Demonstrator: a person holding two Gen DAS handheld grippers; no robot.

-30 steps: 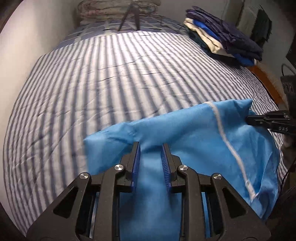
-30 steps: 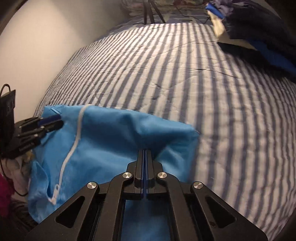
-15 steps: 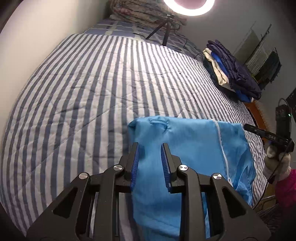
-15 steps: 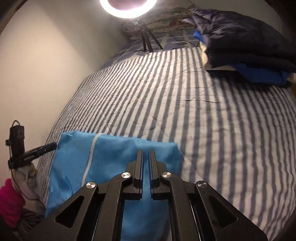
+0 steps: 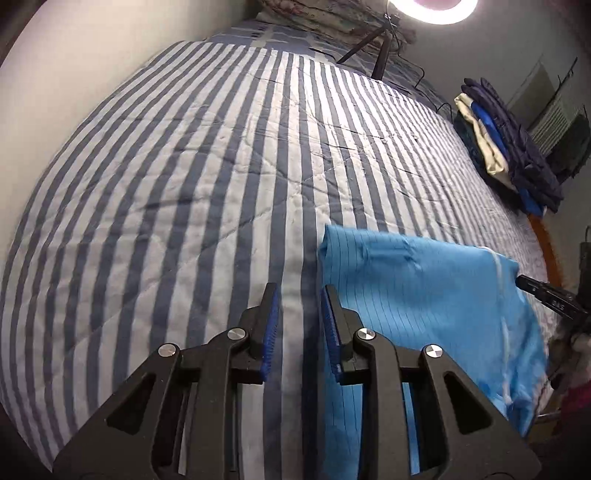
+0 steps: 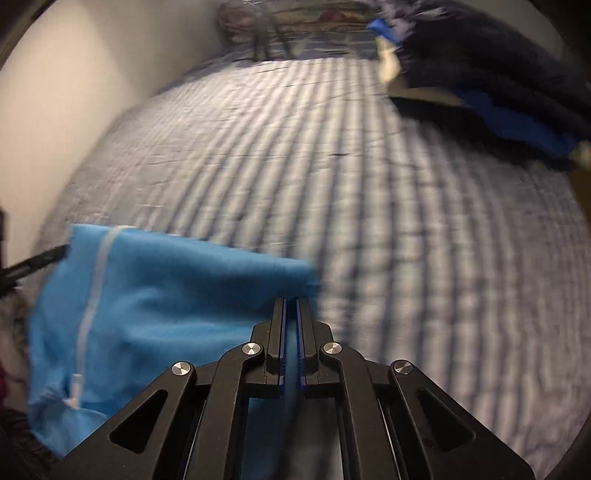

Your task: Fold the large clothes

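At the near edge of the bed lies the light blue garment (image 5: 424, 295), folded flat, a thin white stripe (image 5: 498, 269) running down its right part. The left gripper (image 5: 298, 295) hangs over bare bedding just beside the garment's left edge, its blue-padded jaws parted with nothing between them. The right gripper (image 6: 291, 306) sits over the garment's right corner; its jaws have just been opening and now stand a narrow slit apart, blue cloth showing in the gap, though blur leaves unclear whether the pads press on it. In the left wrist view its black fingertip shows at the garment's far right edge, bearing small white lettering too blurred to read.

The bed is covered with a quilted blue-and-white striped bedspread (image 5: 221, 184), lightly wrinkled. A stack of folded clothes (image 5: 506, 144), navy, cream and bright blue, rests near its right edge. At the head stand a black tripod (image 5: 380, 51) with a glowing ring light (image 5: 439, 9) and some patterned bedding (image 5: 317, 18). A plain pale wall (image 5: 74, 55) runs along the left side.
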